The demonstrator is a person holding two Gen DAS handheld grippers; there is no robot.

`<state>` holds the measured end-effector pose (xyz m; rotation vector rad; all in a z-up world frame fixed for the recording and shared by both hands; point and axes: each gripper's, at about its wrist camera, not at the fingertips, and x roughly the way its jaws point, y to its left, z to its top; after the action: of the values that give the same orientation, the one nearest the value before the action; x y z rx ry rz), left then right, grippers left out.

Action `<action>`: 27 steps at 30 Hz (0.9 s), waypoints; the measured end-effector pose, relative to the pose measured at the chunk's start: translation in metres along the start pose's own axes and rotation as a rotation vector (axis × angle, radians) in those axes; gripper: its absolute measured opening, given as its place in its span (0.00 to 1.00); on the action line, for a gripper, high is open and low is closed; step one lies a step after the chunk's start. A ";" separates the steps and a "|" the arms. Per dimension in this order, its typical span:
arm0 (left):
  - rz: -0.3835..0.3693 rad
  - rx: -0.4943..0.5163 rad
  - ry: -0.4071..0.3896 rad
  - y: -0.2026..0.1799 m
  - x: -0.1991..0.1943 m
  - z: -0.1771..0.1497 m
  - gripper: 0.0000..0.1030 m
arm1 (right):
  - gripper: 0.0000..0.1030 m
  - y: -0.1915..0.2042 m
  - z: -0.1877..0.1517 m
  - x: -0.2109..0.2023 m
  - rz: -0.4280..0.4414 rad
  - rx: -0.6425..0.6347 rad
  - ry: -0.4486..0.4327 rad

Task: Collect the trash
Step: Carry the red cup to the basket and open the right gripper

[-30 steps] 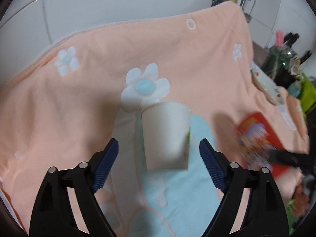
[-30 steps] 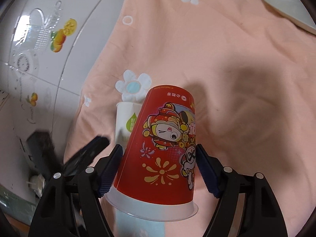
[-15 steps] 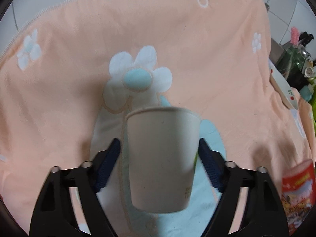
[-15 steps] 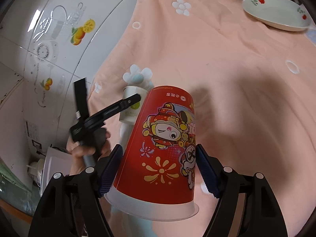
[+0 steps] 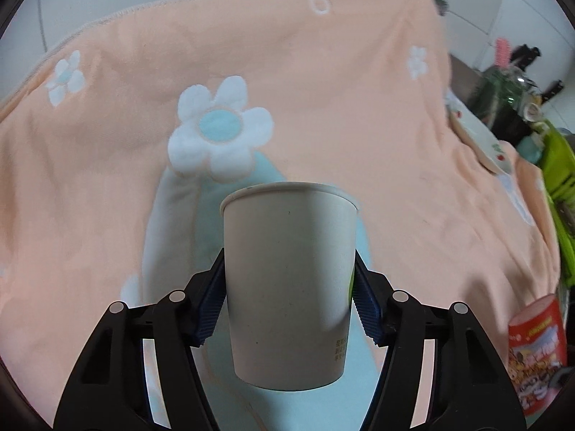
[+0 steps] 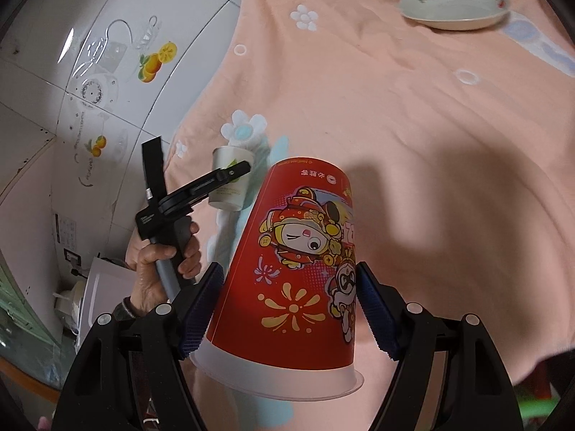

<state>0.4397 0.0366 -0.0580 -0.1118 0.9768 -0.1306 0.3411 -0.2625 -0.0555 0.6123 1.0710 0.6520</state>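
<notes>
Peach blanket [image 6: 413, 136]; red cup [image 6: 298, 273] print unreadable.

1. White paper cup [image 5: 289, 283] showing a green mark and small grey print near its base.
2. Red cup [image 6: 298, 265] carrying cartoon figures, gold bursts and a white rim band.
3. Blanket [image 5: 341, 107] showing peach, with white flowers, pale-blue centres and white rings.
4. Plate [image 6: 454, 7] showing white with a red flower.
</notes>
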 end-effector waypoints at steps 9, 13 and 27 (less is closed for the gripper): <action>-0.099 0.071 -0.018 -0.036 -0.055 -0.051 0.60 | 0.69 -0.011 -0.060 -0.064 -0.062 -0.007 -0.081; -0.149 0.104 -0.033 -0.064 -0.076 -0.072 0.60 | 0.69 -0.021 -0.092 -0.094 -0.123 -0.012 -0.105; -0.339 0.231 -0.036 -0.154 -0.132 -0.151 0.60 | 0.64 -0.094 -0.204 -0.154 -0.274 0.118 -0.106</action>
<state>0.2320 -0.0995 -0.0108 -0.0660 0.8940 -0.5495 0.1181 -0.4102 -0.1057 0.5814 1.0753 0.3165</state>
